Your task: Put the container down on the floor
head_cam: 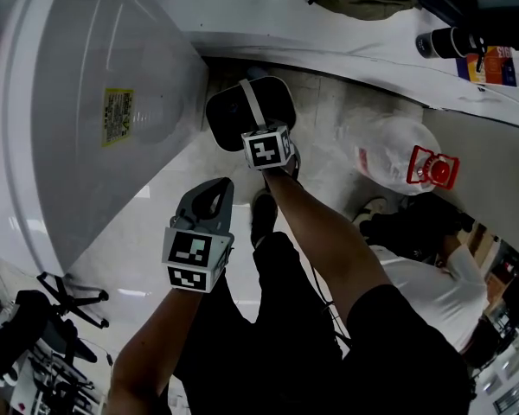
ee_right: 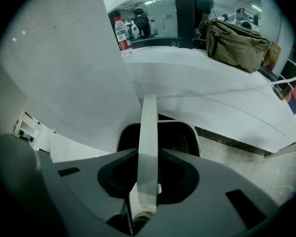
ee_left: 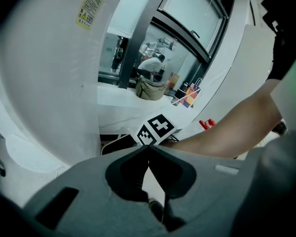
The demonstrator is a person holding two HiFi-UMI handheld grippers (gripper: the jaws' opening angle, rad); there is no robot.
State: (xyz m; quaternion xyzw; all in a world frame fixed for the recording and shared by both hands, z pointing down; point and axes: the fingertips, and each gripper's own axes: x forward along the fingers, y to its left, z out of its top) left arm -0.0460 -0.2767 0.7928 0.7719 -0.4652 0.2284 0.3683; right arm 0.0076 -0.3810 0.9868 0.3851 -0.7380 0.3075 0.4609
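White handle [ee_right: 148, 122] of the dark container [head_cam: 227, 115] is clamped between the fingers of the right gripper [ee_right: 148, 154]. The container sits low by the floor [head_cam: 329, 111], below the white surface [head_cam: 329, 33]; contact cannot be confirmed. Remaining: set down, release. Left gripper [ee_left: 149, 149] fingers are closed together, empty.

head view: steeply down, overhead | gripper views: close along own jaws | shared: olive bag [ee_right: 237, 43]

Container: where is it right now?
Head view, upper centre: the container is gripped by its white handle in the right gripper, beside the white counter.
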